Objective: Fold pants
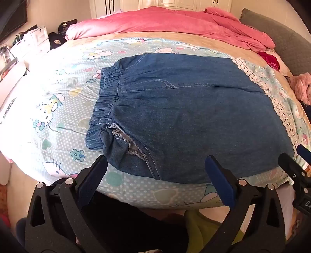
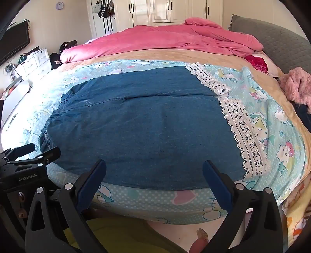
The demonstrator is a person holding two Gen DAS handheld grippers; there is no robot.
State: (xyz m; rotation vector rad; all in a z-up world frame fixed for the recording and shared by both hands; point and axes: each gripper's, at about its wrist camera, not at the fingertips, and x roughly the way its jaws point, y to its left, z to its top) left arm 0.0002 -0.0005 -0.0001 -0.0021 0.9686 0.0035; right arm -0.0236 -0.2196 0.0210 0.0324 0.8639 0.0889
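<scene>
Blue denim pants [image 1: 184, 116] lie flat on the cartoon-print bed cover [image 1: 48, 109], elastic waistband [image 1: 105, 101] to the left and white lace hems [image 1: 279, 105] to the right. My left gripper [image 1: 155, 161] hovers open just above the near edge of the pants, close to the crotch seam, with nothing between its fingers. In the right wrist view the pants [image 2: 145, 126] fill the middle, lace hems [image 2: 245, 132] at right. My right gripper [image 2: 154, 165] is open over the near edge of the leg, holding nothing. Each gripper shows at the edge of the other's view.
A pink quilt [image 1: 175, 23] is bunched along the far side of the bed. A grey headboard [image 2: 281, 44] and a pink fluffy garment [image 2: 297, 87] are at right. White drawers [image 2: 35, 62] and a TV [image 2: 13, 42] stand at left. Wardrobes [image 2: 165, 11] line the back wall.
</scene>
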